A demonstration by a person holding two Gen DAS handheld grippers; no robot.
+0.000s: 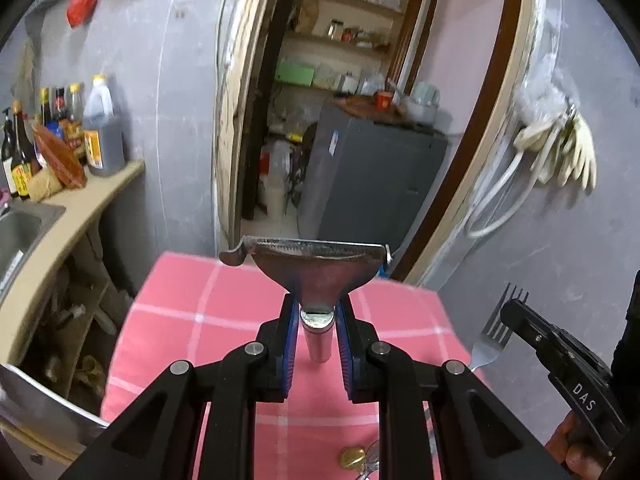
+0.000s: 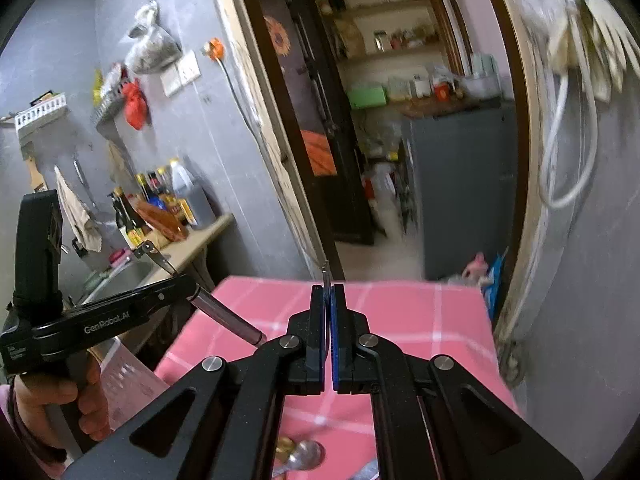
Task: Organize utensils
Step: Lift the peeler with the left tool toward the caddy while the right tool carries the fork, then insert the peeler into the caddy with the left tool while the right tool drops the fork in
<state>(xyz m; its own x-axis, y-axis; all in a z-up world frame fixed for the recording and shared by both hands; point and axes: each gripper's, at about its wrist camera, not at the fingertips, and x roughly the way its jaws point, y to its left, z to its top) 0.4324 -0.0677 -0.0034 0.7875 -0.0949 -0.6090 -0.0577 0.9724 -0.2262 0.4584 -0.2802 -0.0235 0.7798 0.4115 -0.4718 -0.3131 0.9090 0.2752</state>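
Fingers (image 1: 289, 334) of left gripper (image 1: 316, 336) clamp peeler (image 1: 316, 264), blade up; right gripper (image 2: 328, 332) clamps fork (image 2: 327, 280), tines up.

"DAS" stands on the right gripper (image 1: 516, 312) body; "GenRobot.AI" runs in pale letters along the left gripper (image 2: 188, 286) body.
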